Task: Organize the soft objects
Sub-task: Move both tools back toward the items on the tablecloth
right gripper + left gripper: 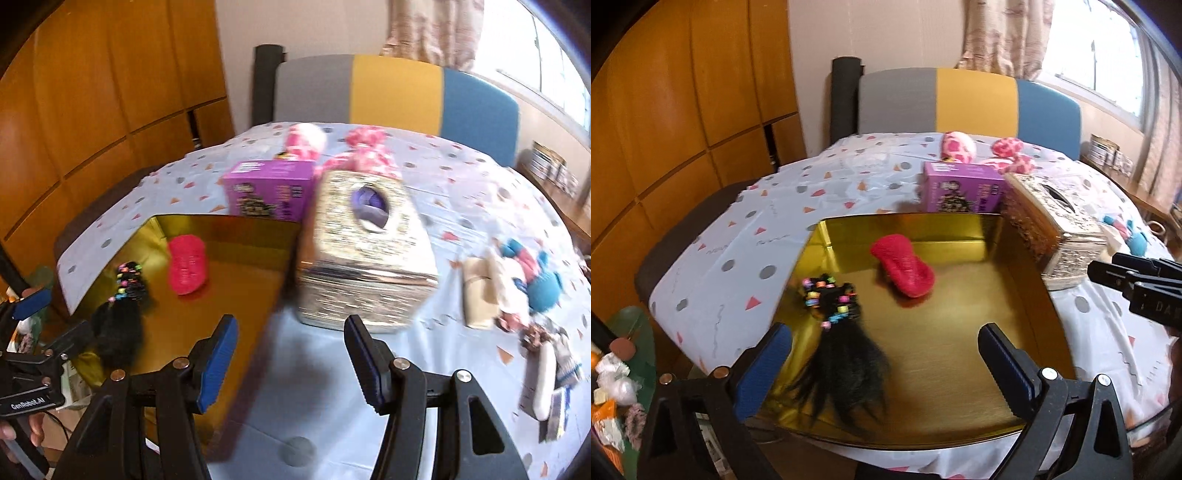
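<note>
Two soft things, red pouch [903,269] and black beaded hair bundle [834,332], already down in gold tray [960,236] just ahead of wide, empty left gripper [884,354]; more soft toys [524,280] left far off, right of half-open, empty right gripper [290,354].

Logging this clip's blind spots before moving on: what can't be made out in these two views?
- Purple box: print unreadable in both views, too small or motion-blurred.
- Pink plush toys: lower parts hidden behind the purple box and the silver tissue box, left wrist view.
- Pile of small items: smeared by blur near the right edge, right wrist view.
- Blue-pink soft toy: mostly hidden behind the tissue box, left wrist view.
</note>
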